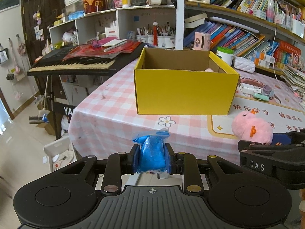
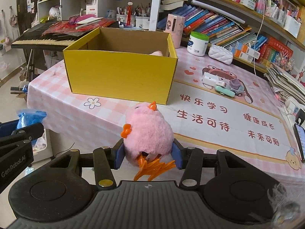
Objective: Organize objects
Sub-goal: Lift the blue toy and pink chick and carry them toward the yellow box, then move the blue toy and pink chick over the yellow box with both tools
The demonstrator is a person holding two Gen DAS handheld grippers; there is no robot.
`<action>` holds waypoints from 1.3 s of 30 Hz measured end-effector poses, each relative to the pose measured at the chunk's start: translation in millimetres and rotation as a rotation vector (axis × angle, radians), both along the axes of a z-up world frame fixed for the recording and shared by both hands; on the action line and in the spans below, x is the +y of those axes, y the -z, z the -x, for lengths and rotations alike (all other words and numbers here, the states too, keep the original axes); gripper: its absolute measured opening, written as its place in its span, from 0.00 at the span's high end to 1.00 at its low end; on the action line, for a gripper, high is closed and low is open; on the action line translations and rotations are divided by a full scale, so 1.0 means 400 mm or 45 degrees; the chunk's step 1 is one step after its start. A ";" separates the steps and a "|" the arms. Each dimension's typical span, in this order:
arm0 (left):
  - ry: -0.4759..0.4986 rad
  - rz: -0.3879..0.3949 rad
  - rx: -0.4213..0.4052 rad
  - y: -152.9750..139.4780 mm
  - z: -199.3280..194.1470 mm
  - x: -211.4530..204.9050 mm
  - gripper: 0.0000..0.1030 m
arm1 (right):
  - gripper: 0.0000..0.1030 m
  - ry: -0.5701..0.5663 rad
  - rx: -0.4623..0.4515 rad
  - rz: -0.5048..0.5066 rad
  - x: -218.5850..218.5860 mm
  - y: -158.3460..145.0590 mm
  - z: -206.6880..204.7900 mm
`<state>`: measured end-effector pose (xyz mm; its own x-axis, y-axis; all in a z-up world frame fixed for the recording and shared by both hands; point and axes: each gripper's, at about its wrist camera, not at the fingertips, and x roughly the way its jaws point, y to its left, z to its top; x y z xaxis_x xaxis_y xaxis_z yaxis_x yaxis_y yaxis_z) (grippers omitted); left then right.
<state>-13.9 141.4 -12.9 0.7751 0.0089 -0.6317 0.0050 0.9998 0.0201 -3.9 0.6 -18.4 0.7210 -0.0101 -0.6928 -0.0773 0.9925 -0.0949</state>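
My left gripper (image 1: 152, 157) is shut on a blue plastic-wrapped packet (image 1: 152, 152), held in front of the table's near edge. My right gripper (image 2: 147, 155) is shut on a pink plush chick (image 2: 148, 131) with orange feet and comb, held over the table's front edge. The chick also shows in the left wrist view (image 1: 251, 128), and the blue packet shows in the right wrist view (image 2: 30, 118). An open yellow cardboard box (image 1: 185, 91) stands ahead on the pink checked tablecloth; it also shows in the right wrist view (image 2: 120, 74). Something pink (image 2: 157, 53) lies inside it.
A black keyboard (image 1: 76, 63) with red papers stands left of the table. Behind the box are pen cups (image 1: 164, 40), a white jar (image 2: 197, 43), a white quilted pouch (image 2: 220, 54) and bookshelves. Small toys (image 2: 228, 88) and stacked papers (image 2: 286, 85) lie on the right.
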 end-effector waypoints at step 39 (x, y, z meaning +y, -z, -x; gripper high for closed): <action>-0.070 -0.095 -0.267 -0.138 -0.391 -0.111 0.75 | 0.54 -0.261 -0.279 -0.048 -0.056 -0.125 -0.444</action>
<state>142.3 97.2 42.2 0.8864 0.0955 -0.4529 -0.0617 0.9941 0.0889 173.7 -21.8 31.5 0.8378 0.1738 -0.5176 -0.2583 0.9614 -0.0951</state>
